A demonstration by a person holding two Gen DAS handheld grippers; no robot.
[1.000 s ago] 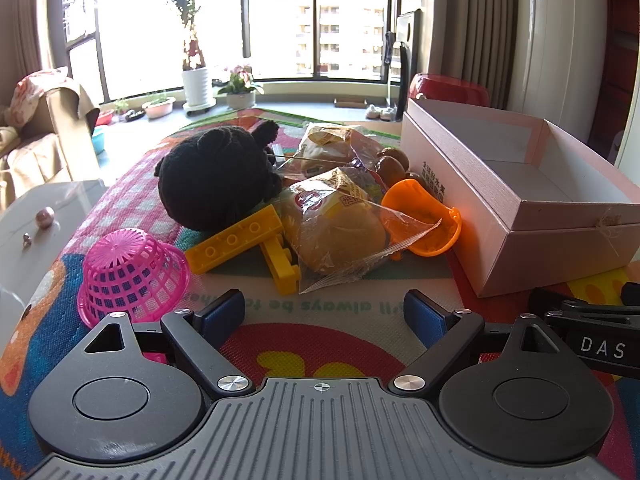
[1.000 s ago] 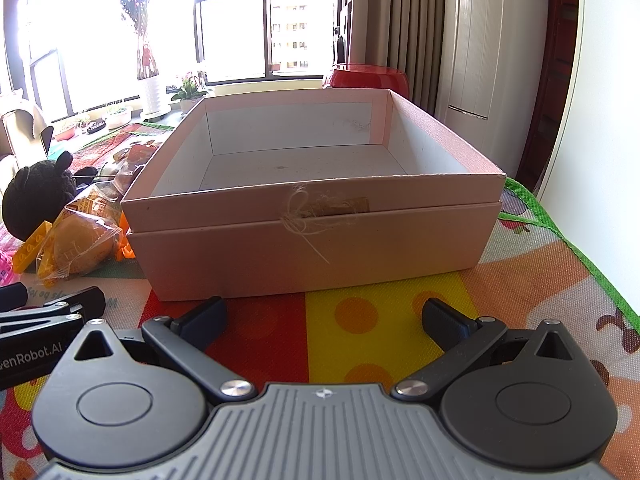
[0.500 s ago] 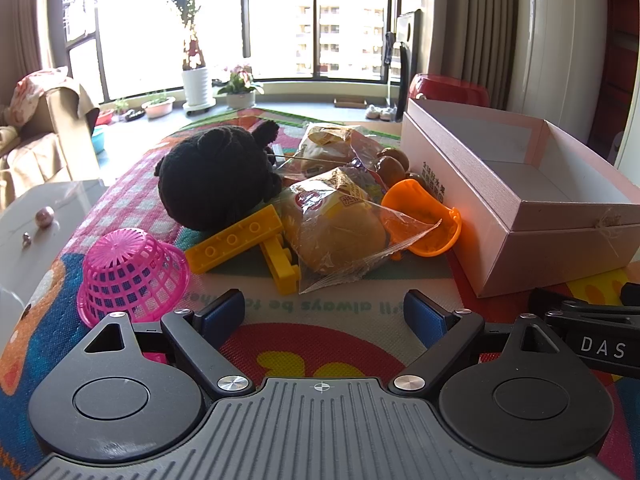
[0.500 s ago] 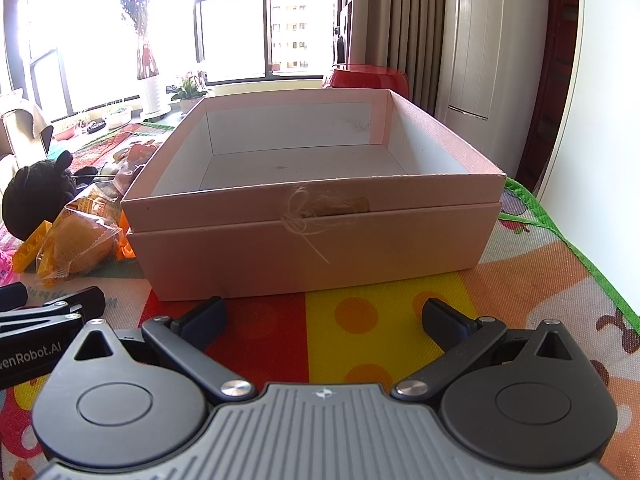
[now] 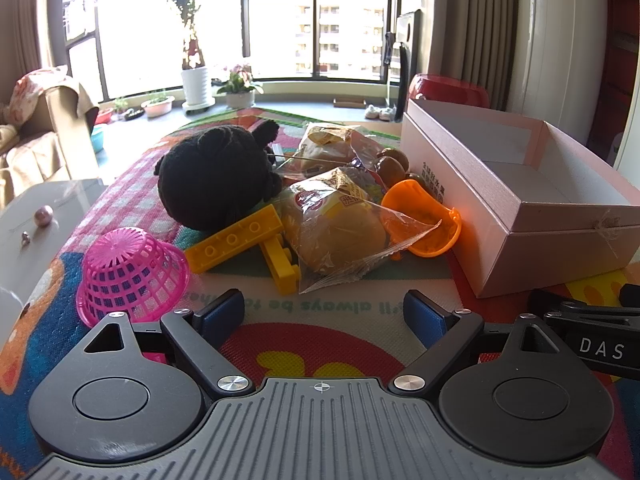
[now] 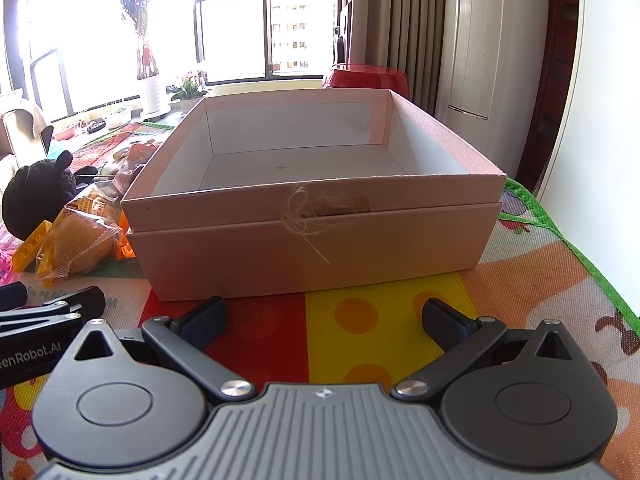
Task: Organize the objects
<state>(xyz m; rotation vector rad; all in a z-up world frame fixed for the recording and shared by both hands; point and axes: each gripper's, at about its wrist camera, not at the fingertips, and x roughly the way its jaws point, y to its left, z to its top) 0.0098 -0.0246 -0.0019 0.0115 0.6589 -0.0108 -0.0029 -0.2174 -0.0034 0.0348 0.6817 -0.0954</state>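
Note:
An open pink box (image 6: pixel 312 236) stands empty on the colourful mat; it also shows at the right of the left wrist view (image 5: pixel 520 216). Left of it lies a pile: a black plush toy (image 5: pixel 216 176), yellow toy bricks (image 5: pixel 240 240), a wrapped bun (image 5: pixel 340 232), a second wrapped bun (image 5: pixel 328 148), an orange scoop (image 5: pixel 424 220), kiwis (image 5: pixel 392 164) and an upturned pink basket (image 5: pixel 128 272). My left gripper (image 5: pixel 324 312) is open and empty, just short of the pile. My right gripper (image 6: pixel 324 320) is open and empty in front of the box.
A grey side table (image 5: pixel 36 232) with small beads stands at the left. A red stool (image 6: pixel 364 76) sits behind the box. A white wall (image 6: pixel 600 120) and the mat's green edge (image 6: pixel 560 232) are at the right. Each gripper shows in the other's view.

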